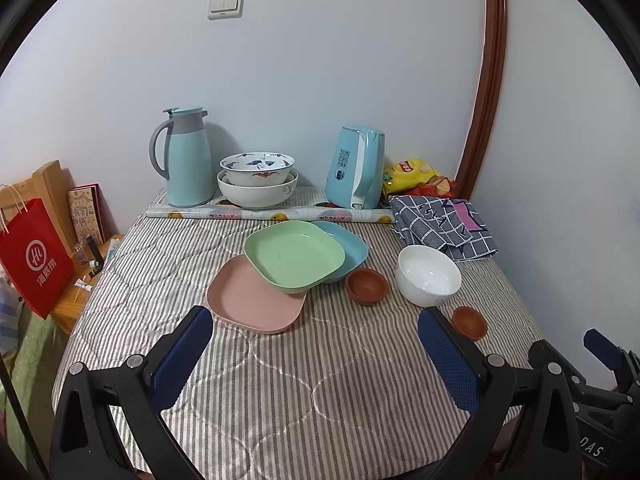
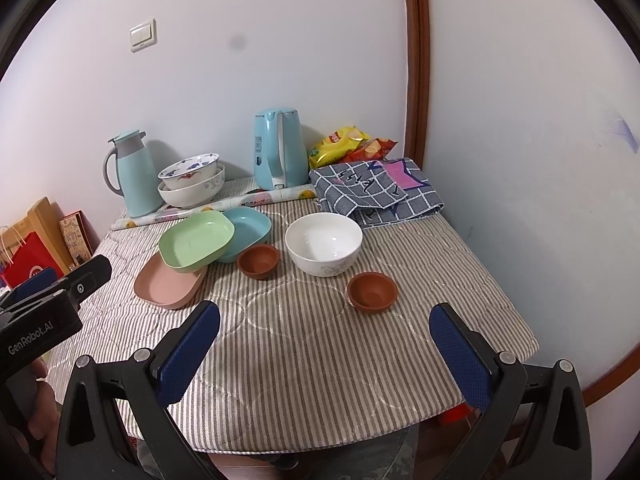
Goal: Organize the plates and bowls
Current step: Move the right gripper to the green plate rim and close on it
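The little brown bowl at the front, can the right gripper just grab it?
Probably yes. The right gripper is open, and only bare striped cloth lies between its fingers and the small brown bowl.

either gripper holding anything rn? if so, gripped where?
Nothing held. Left gripper and right gripper are both open, with only the striped cloth between their fingers.

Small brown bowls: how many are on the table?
2. One brown bowl sits beside the blue plate; the other brown bowl sits nearer, in front of the white bowl.
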Demonstrator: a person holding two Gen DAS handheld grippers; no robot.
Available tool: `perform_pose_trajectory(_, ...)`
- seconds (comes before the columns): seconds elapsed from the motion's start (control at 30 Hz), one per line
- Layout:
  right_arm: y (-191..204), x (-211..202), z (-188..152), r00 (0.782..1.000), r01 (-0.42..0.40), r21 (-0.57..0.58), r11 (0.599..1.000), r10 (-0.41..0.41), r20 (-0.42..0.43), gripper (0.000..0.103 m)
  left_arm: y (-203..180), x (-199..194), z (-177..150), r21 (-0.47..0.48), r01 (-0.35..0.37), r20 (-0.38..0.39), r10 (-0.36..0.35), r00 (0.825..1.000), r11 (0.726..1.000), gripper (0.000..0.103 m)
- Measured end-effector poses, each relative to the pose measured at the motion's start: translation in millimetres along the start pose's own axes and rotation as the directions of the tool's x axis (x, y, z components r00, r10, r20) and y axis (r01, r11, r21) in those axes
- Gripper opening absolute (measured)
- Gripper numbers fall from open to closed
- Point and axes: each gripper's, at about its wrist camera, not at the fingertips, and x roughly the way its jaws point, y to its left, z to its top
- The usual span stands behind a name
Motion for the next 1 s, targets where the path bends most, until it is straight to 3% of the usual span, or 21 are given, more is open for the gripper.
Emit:
perform_pose_trajectory(0.33, 14, 28, 13, 1.0, -0.008, -0.02, 1.0, 0.008, -0.004, 0.103, 18, 34, 11, -0.033, -0.025, -0.05, 0.023, 0.998, 0.999, 0.103)
perform_pose_trajectory(0.73, 33, 83, 34, 0.991, -0.106, -0.005, 0.994, 0.106, -0.076, 0.102, 60, 94, 24, -0.083, -0.089, -0.131, 0.078, 0.988, 0.993, 0.102)
perform_pose_trajectory(1.0, 48, 124, 53, 0.986, -0.122, 0.014, 0.992, 0.123, -0.114, 0.095, 77, 132, 38, -0.073, -0.093, -0.156, 0.081, 0.984, 0.993, 0.096)
